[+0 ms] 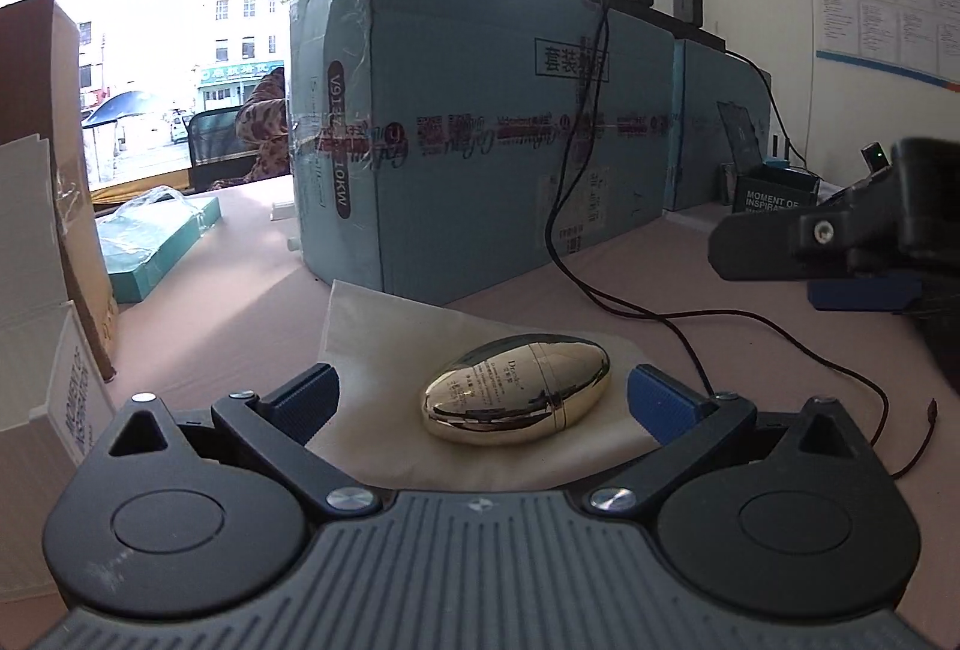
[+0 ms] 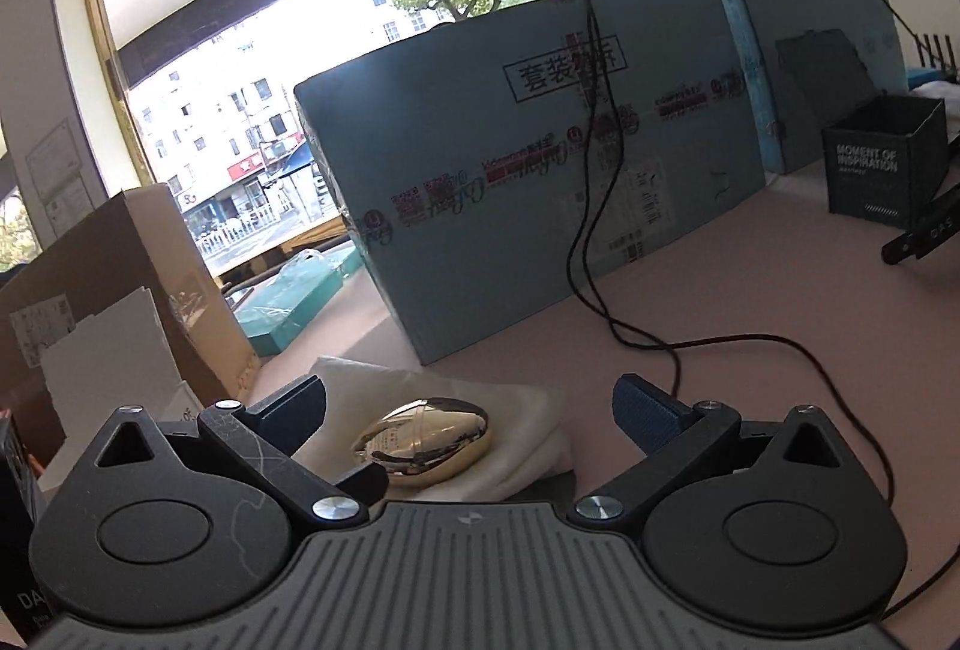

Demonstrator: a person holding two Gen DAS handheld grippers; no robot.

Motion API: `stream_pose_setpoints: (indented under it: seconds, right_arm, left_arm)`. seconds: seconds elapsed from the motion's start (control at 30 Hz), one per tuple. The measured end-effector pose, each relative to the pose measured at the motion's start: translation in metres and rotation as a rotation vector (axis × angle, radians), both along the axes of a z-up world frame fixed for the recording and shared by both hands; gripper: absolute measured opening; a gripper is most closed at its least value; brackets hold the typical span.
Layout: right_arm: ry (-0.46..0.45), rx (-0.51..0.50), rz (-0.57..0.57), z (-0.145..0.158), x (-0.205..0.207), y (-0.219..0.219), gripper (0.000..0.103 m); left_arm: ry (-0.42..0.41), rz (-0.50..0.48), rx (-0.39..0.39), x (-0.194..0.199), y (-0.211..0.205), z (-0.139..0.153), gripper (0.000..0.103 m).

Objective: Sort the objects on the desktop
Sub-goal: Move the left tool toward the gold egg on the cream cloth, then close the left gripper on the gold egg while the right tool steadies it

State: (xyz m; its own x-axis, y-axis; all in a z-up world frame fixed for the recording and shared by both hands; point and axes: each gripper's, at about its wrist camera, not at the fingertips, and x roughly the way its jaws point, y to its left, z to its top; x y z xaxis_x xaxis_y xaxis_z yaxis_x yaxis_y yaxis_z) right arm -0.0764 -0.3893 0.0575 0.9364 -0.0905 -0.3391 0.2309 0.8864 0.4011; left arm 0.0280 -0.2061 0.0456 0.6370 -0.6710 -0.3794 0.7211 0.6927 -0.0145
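Gold egg-shaped case (image 1: 517,388) lies on its side on a white cloth (image 1: 384,326) at lower centre of the left wrist view, between the wide-spread fingers of the left gripper (image 1: 483,397) — untouched; the right gripper (image 1: 840,242) shows only here, at the right edge, its spread unreadable from this side; right wrist view settles it — right gripper (image 2: 468,410) wide open, case (image 2: 423,440) left of centre near its left finger; dark pen box (image 2: 882,164) at upper right, clearer here; black cable (image 2: 600,230) hangs down the teal carton (image 2: 480,182).
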Motion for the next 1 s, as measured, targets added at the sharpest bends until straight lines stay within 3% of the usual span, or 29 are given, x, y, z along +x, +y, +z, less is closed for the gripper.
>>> stream_pose_setpoints:
  seconds: [0.13, 0.2, 0.37, 0.47, 0.73, 1.0]
  right_arm:
    - [0.004, 0.033, 0.063, -0.004, 0.024, -0.005, 0.098]
    - [0.01, 0.045, 0.079, -0.008, 0.036, -0.007, 0.09]
    - [-0.017, 0.159, 0.12, -0.029, 0.051, -0.024, 0.081]
    - [-0.037, 0.216, 0.146, -0.038, 0.057, -0.033, 0.067]
    - [0.046, 0.217, 0.173, -0.049, 0.071, -0.037, 0.065]
    - [0.066, 0.255, 0.203, -0.057, 0.075, -0.039, 0.065]
  left_arm:
    - [0.007, -0.018, -0.019, 0.011, 0.003, -0.003, 0.103]
    - [0.008, -0.023, -0.023, 0.016, 0.004, -0.004, 0.103]
    - [-0.001, -0.09, -0.01, 0.023, 0.002, -0.009, 0.096]
    - [-0.046, -0.116, 0.012, 0.02, -0.002, -0.012, 0.095]
    - [0.013, -0.113, 0.031, 0.035, -0.014, -0.021, 0.089]
    - [0.071, -0.155, 0.049, 0.045, -0.024, -0.026, 0.083]
